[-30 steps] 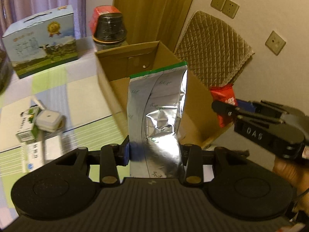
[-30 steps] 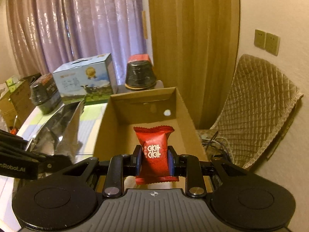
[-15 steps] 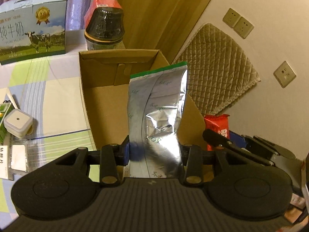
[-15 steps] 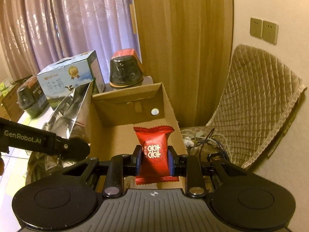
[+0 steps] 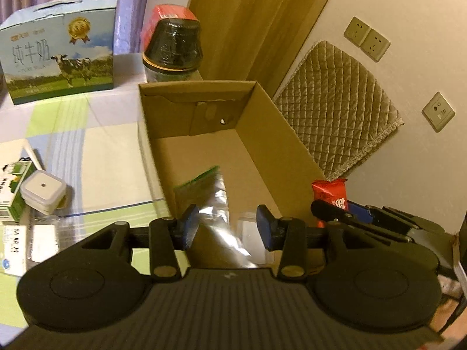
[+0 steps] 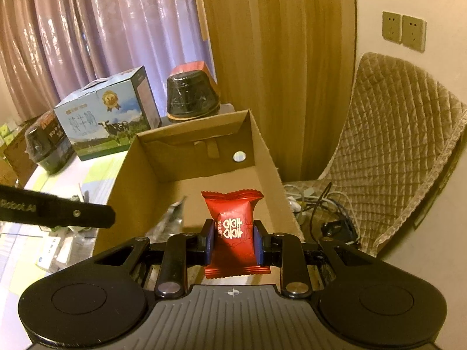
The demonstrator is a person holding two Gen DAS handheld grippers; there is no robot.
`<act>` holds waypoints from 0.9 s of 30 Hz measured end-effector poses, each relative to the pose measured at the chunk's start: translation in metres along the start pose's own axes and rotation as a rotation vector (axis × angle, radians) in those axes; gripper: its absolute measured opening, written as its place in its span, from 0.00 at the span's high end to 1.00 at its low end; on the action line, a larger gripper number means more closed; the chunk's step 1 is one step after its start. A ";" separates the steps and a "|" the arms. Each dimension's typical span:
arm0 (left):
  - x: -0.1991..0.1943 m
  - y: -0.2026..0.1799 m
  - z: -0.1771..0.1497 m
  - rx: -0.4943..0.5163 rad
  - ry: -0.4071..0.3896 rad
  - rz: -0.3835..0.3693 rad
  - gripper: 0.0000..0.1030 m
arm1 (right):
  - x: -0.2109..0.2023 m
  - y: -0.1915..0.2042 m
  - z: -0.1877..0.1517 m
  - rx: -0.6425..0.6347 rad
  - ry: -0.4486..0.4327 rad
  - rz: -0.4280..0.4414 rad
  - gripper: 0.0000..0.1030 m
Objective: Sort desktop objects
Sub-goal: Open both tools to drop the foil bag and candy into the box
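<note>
An open cardboard box stands on the table before both grippers. My left gripper hangs open over its near end. A silver foil pouch with a green top is blurred below the blue pads, tipping into the box, and also shows as the pouch in the right wrist view. My right gripper is shut on a red candy packet above the box's near right edge. That packet shows at the right in the left wrist view.
A blue milk carton box and a black-lidded jar stand behind the cardboard box. A small white square case and medicine boxes lie on the checked tablecloth at left. A quilted chair and cables are to the right.
My left gripper opened and let go of the foil pouch, which is dropping into the box. The right gripper moved closer over the box, still holding the red packet.
</note>
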State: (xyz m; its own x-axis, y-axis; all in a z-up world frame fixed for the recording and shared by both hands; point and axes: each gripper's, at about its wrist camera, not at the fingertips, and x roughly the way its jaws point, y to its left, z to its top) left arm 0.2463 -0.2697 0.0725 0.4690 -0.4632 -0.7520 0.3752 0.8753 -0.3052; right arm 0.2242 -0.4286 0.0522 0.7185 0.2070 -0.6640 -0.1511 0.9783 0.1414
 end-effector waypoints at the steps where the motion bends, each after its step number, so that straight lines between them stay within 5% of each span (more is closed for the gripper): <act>1: -0.003 0.002 -0.001 0.000 -0.003 0.004 0.64 | 0.000 0.001 0.000 0.005 -0.001 0.006 0.77; 10: -0.026 0.025 -0.016 -0.004 -0.021 0.033 0.61 | -0.012 0.007 0.005 0.035 -0.033 0.024 0.61; 27: -0.108 0.073 -0.059 -0.011 -0.081 0.121 0.35 | -0.068 0.061 -0.005 -0.004 -0.070 0.052 0.35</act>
State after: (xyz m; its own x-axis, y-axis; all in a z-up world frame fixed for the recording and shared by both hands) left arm 0.1759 -0.1474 0.0966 0.5737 -0.3635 -0.7340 0.3032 0.9267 -0.2220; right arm 0.1624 -0.3830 0.1027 0.7553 0.2572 -0.6028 -0.1924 0.9663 0.1712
